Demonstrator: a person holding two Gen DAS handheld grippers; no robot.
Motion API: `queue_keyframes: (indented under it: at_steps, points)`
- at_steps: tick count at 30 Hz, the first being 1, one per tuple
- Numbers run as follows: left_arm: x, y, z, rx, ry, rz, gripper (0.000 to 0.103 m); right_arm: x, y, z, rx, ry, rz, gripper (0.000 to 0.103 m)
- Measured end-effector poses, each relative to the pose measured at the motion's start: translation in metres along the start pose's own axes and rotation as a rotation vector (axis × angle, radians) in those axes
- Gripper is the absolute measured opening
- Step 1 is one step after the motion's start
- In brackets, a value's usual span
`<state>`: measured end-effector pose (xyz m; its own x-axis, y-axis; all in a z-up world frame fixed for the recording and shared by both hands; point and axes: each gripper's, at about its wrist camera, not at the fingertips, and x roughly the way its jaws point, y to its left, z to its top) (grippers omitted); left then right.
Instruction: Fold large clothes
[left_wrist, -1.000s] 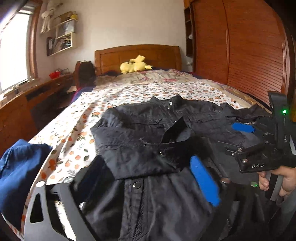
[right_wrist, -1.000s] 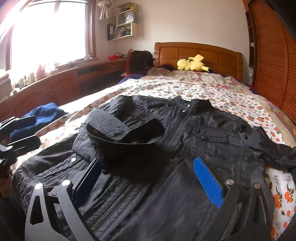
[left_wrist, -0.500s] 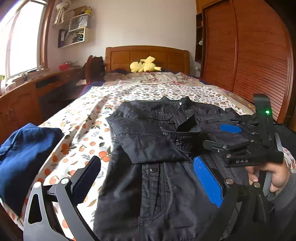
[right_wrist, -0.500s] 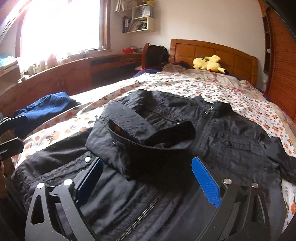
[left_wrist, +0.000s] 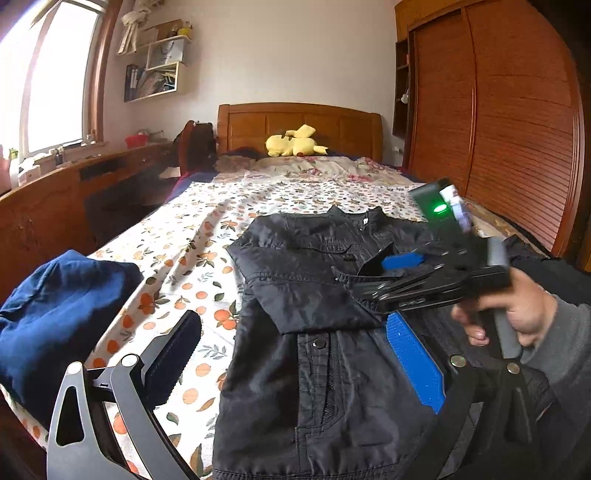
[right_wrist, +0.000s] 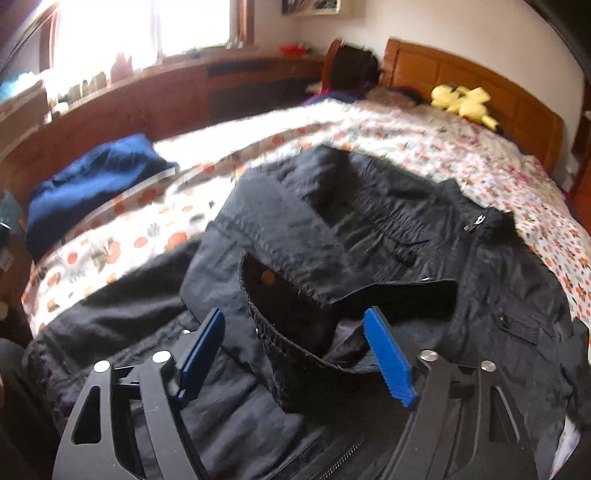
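Bedroom with wood headboard (left_wrist: 299, 125) and slatted wardrobe doors (left_wrist: 517, 147); we are working over a bed (left_wrist: 192, 236) covered in a fruit-print sheet.

We are closing the right gripper (right_wrist: 295, 354) around the open cuff (right_wrist: 295, 332) of the folded-in sleeve; the cuff's ribbed edge is sitting between the blue pads (right_wrist: 388, 362), which are not yet pressing on it. In the left wrist view that gripper (left_wrist: 388, 273) is hovering over the chest of the black jacket (left_wrist: 314, 369), with a hand (left_wrist: 517, 306) in a grey sleeve gripping its handle.

We are holding the left gripper (left_wrist: 295, 354) spread wide and empty, one finger over the sheet, the other over the jacket's lower front near the snap placket.

Jacket is lying face up, collar toward the headboard, one sleeve crossing the chest. Blue garment (left_wrist: 55, 314) is bunched at the bed's edge, well apart. Yellow plush toy (left_wrist: 295, 142) is resting by the headboard.
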<state>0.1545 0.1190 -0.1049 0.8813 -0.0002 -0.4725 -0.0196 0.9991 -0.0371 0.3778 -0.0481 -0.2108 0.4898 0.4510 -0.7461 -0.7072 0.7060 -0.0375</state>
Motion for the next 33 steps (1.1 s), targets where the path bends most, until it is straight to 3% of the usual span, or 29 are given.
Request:
queue_keyframes:
  at_steps: [1, 2, 4, 5, 10, 16, 24, 27, 33]
  points:
    - [-0.001, -0.001, 0.0, 0.0, -0.002, -0.004, 0.101, 0.006, 0.0, 0.001, -0.008, 0.027, 0.001, 0.063]
    - [-0.002, -0.002, 0.0, 0.002, -0.004, -0.005, 0.101, 0.012, 0.001, 0.001, -0.019, 0.061, 0.005, 0.052]
    - [-0.005, -0.003, 0.0, 0.001, -0.011, -0.01, 0.101, 0.018, 0.001, -0.002, -0.05, 0.112, -0.013, 0.026]
    - [-0.007, -0.004, 0.0, -0.003, -0.013, -0.014, 0.101, 0.017, 0.0, -0.004, -0.06, 0.128, -0.005, 0.004]
    - [-0.013, -0.009, -0.006, -0.014, -0.013, -0.034, 0.101, -0.015, -0.009, -0.017, -0.067, 0.09, -0.017, 0.005]
    - [-0.017, -0.013, -0.007, -0.008, -0.019, -0.048, 0.101, -0.078, -0.028, -0.051, 0.01, -0.04, -0.064, 0.004]
    - [-0.019, -0.021, -0.01, -0.01, -0.018, -0.079, 0.101, -0.137, -0.03, -0.092, 0.083, -0.146, -0.126, 0.004]
    - [-0.019, -0.025, -0.011, -0.01, -0.015, -0.087, 0.101, -0.147, -0.033, -0.108, 0.107, -0.145, -0.145, 0.005]
    - [-0.015, -0.034, -0.01, -0.002, -0.011, -0.104, 0.101, -0.135, -0.034, -0.142, 0.16, -0.056, -0.129, 0.009]
